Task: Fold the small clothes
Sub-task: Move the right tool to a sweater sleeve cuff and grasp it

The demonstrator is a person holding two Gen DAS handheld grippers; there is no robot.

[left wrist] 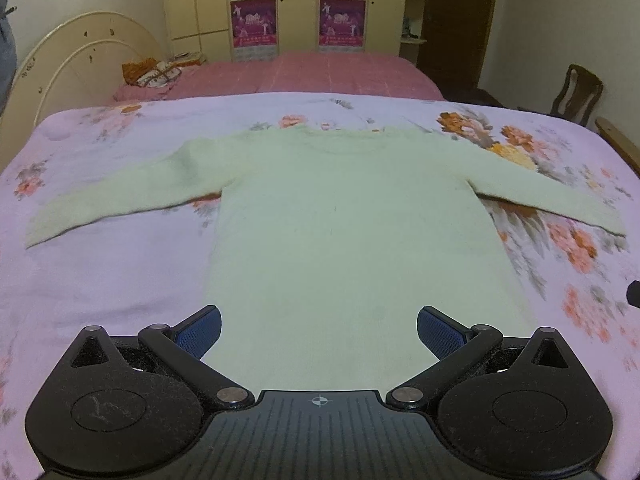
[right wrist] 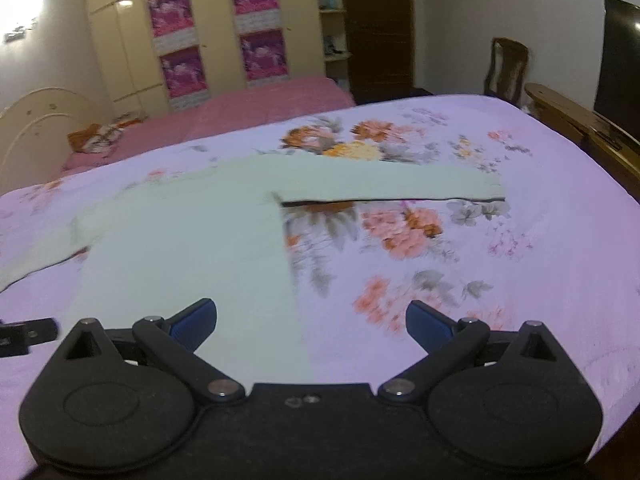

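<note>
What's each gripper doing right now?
Left gripper: open, empty, above the pale green knitted sweater.
Right gripper: open, empty, over the sweater's edge.

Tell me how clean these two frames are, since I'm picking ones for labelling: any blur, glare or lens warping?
Left wrist view: mostly sharp on the sweater, with smear on the floral bedsheet at the right edge and fisheye bending of the bed outline. Right wrist view: motion-blurred throughout, a blown-out light patch on the wall upper left, dark vignetted corners.
</note>
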